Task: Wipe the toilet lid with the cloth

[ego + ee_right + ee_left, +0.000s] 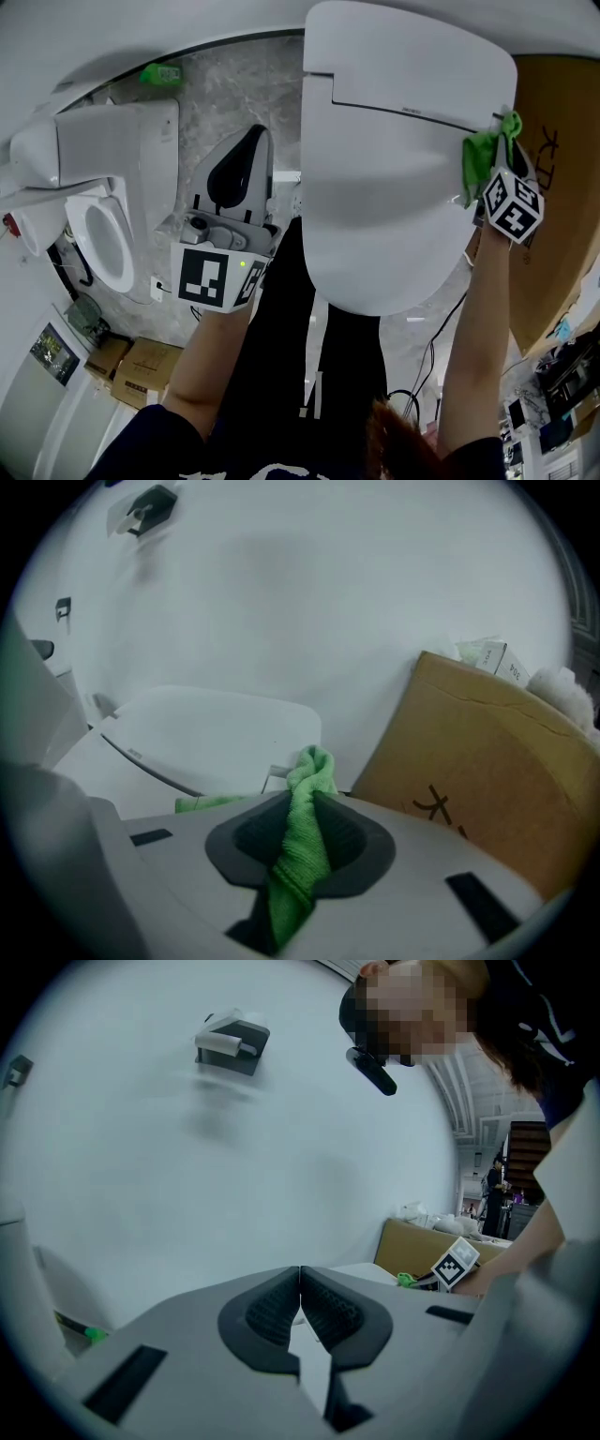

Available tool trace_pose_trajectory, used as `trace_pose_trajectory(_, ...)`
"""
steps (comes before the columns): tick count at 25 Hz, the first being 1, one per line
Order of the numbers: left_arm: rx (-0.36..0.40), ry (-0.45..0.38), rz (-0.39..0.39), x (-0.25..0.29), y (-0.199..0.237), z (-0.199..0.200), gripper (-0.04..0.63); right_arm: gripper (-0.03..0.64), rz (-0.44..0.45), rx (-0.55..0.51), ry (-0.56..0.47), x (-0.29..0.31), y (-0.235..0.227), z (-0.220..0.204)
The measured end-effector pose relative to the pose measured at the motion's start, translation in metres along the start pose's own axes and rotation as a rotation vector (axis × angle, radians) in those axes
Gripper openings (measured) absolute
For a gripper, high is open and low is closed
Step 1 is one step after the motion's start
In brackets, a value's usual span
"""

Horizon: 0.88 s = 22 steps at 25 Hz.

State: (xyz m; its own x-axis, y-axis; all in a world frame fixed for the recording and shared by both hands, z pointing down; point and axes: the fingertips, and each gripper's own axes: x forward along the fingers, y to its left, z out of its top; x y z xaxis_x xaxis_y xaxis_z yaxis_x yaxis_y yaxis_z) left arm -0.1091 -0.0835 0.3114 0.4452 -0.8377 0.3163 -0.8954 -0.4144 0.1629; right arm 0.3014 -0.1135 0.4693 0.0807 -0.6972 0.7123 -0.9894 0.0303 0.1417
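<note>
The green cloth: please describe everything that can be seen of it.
The cloth is bright green, with a fine looped, towel-like texture. It is bunched into a twisted rope, pinched between the fingers of the right gripper. A rounded tip sticks out beyond the fingers; the rest trails back behind them. In the head view it sits at the right edge of the white toilet lid, near the hinge end; real contact with the lid cannot be confirmed.

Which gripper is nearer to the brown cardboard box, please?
Right. The right gripper is beside the brown cardboard box; the left gripper is beyond the white toilet lid.
</note>
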Motion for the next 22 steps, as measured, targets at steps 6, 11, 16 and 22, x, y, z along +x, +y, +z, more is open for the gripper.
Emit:
trace_pose_trajectory(6,-0.003,-0.006,0.003,0.001,0.004,0.005,0.021,0.083,0.073,-0.097,-0.012,-0.007,0.048,0.009)
trace_pose_trajectory(11,-0.004,-0.011,0.009,0.002,0.013,0.005,0.021,0.083,0.203,-0.194,-0.048,-0.012,0.138,0.023)
trace_pose_trajectory(16,-0.006,-0.014,0.020,-0.002,0.018,0.006,0.021,0.083,0.314,-0.260,-0.082,-0.022,0.220,0.037)
trace_pose_trajectory(22,-0.009,-0.015,0.034,-0.008,0.024,0.006,0.021,0.083,0.416,-0.332,-0.106,-0.029,0.279,0.045)
